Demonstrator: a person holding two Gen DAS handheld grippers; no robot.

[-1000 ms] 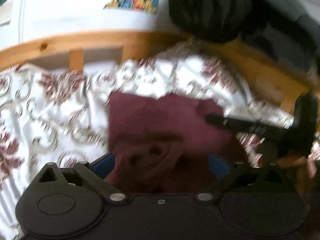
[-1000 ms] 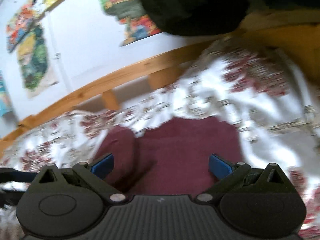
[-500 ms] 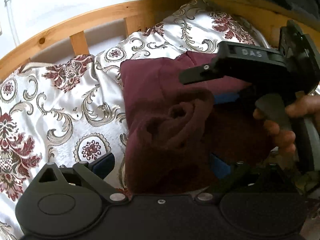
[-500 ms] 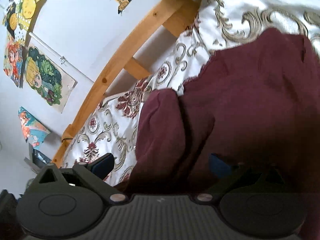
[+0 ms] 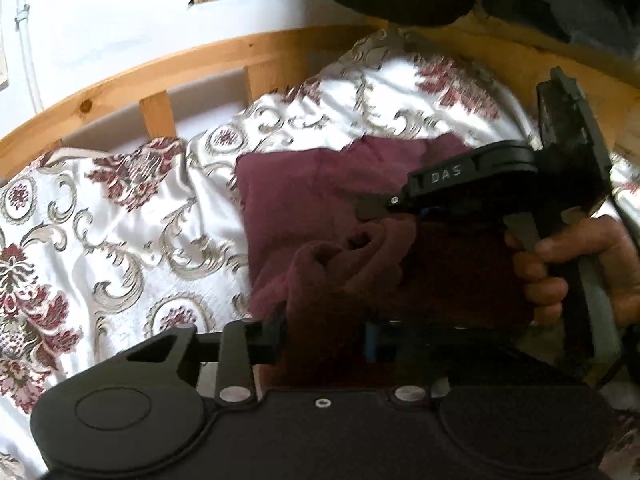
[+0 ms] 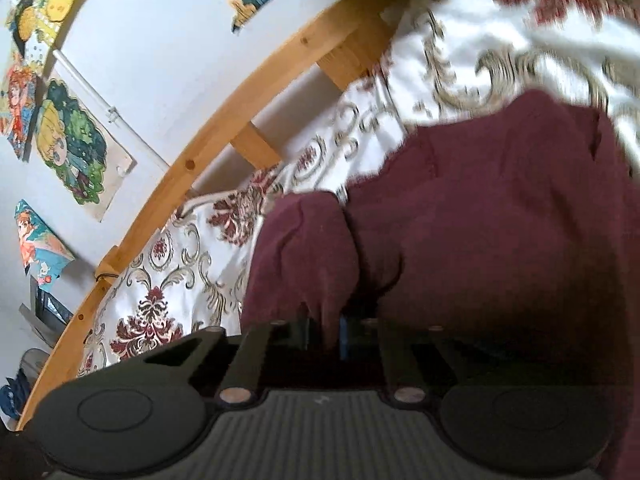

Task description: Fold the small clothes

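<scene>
Left wrist view: left tool [image 5: 324,336] and right tool [image 6: 332,336] each clench the maroon garment [image 5: 320,200], fingertips buried.

Bedspread [image 6: 500,32] blurred (upper right)

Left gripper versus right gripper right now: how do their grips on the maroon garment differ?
The left gripper clamps a bunched, rolled fold at the maroon garment's near edge; the right gripper pinches a thinner ridge of cloth. Left sits nearer, right reaches further in. Both are shut on the same garment.
</scene>
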